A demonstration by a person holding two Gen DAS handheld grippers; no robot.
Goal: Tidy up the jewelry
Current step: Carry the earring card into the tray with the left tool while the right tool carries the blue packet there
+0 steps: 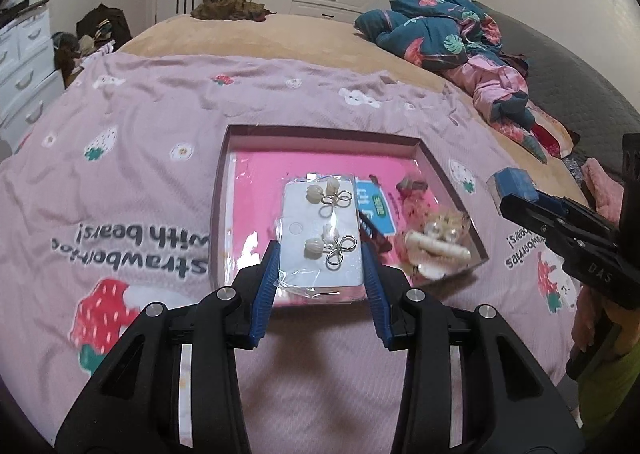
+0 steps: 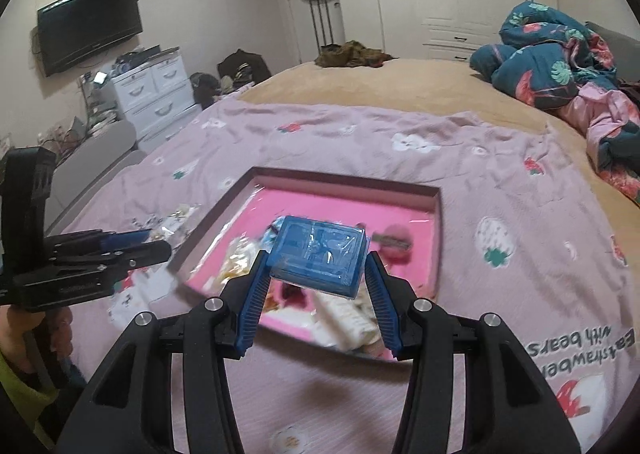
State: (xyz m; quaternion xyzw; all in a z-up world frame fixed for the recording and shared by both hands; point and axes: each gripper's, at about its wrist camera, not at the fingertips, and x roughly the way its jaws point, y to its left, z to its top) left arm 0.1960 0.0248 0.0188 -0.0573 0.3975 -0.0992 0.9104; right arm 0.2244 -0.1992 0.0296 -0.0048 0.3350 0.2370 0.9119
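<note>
Nearest, the left tongs [image 1: 322, 254] clamp a white earring card in clear plastic [image 1: 320, 238] and the right tongs [image 2: 318, 266] a small blue plastic box [image 2: 318, 254], both seemingly mid-lift above the shallow pink-lined tray [image 1: 320, 132] on the bed's near edge, so the next move likely needs clear blanket beyond its remaining trinkets.
</note>
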